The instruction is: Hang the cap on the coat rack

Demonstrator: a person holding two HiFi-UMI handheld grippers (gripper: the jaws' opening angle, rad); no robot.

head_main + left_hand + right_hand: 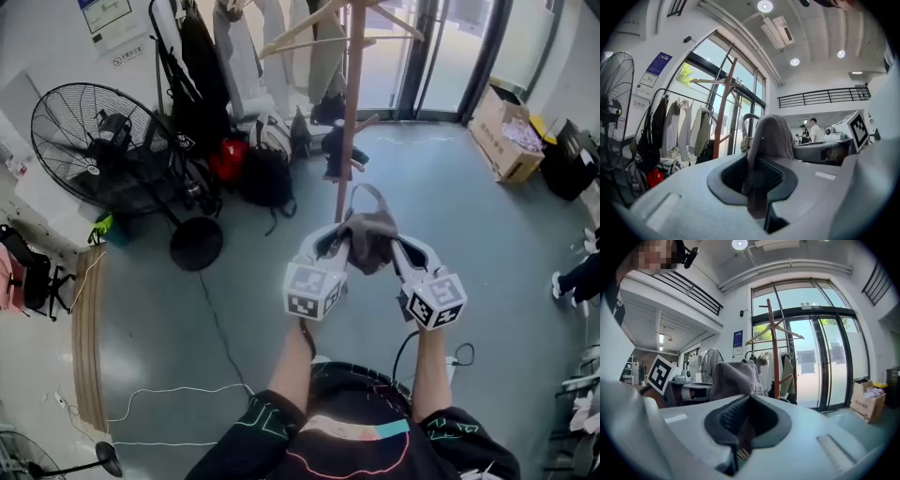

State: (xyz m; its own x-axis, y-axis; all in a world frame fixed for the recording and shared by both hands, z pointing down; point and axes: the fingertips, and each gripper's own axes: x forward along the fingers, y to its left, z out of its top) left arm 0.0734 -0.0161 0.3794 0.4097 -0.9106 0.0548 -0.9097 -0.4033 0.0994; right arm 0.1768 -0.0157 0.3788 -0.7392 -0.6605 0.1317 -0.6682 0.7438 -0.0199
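Note:
A grey-brown cap point(367, 236) hangs between my two grippers in the head view, held up in front of the wooden coat rack point(351, 103). My left gripper point(339, 246) is shut on the cap's left side; its cloth point(771, 140) runs down between the jaws. My right gripper point(396, 246) is shut on the cap's right side, with cloth point(736, 378) and a small label pinched between its pads. The rack's pole point(775, 352) with its pegs stands ahead, a little beyond the cap. The cap's strap point(367, 194) loops up toward the pole.
A large black floor fan point(98, 145) stands at the left. Coats hang on a clothes rail point(202, 66) behind, with bags point(258, 169) on the floor below. A cardboard box point(504, 131) sits at the right by glass doors point(825, 362). White cables point(178, 394) lie on the floor.

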